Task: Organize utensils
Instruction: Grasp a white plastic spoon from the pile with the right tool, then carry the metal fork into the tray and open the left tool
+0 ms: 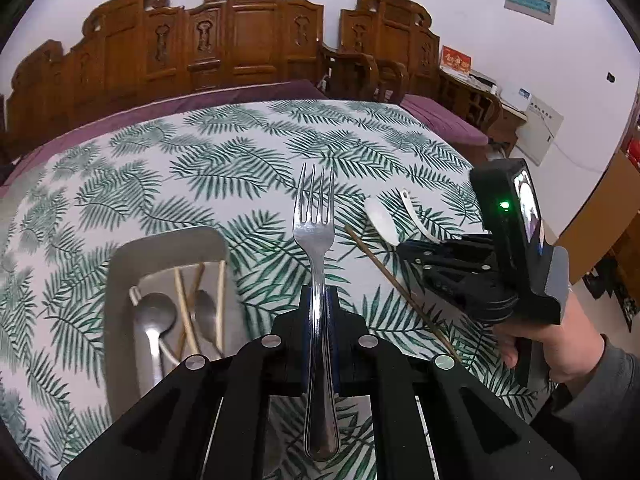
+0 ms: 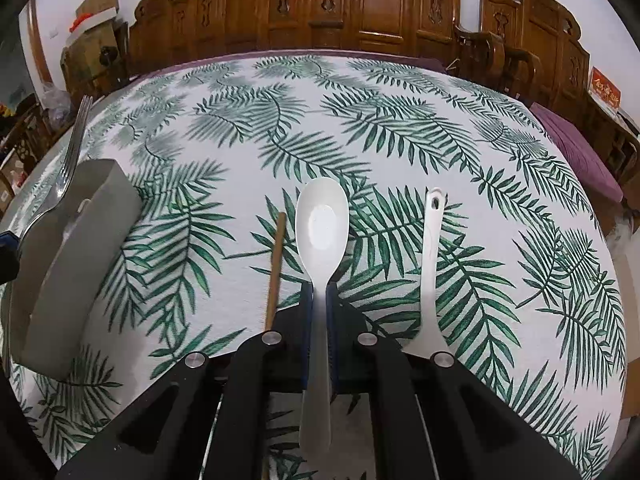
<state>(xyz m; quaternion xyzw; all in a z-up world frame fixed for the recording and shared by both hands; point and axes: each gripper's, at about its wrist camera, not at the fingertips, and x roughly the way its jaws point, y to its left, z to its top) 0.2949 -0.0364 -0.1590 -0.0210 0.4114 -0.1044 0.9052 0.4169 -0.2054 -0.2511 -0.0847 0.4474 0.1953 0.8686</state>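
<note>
In the left wrist view my left gripper (image 1: 320, 312) has its jaws clamped on the steel fork (image 1: 316, 240), tines up at centre, ready for the grey tray (image 1: 120, 280) at lower left. In the right wrist view my right gripper (image 2: 320, 312) pinches the white spoon (image 2: 322, 224) at centre, for the same tray (image 2: 80, 248).

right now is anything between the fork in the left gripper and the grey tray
Nothing visible does. The left gripper holds the fork above the tablecloth, and the grey tray lies to its left with open cloth between. The tray already holds spoons and chopsticks.
</note>
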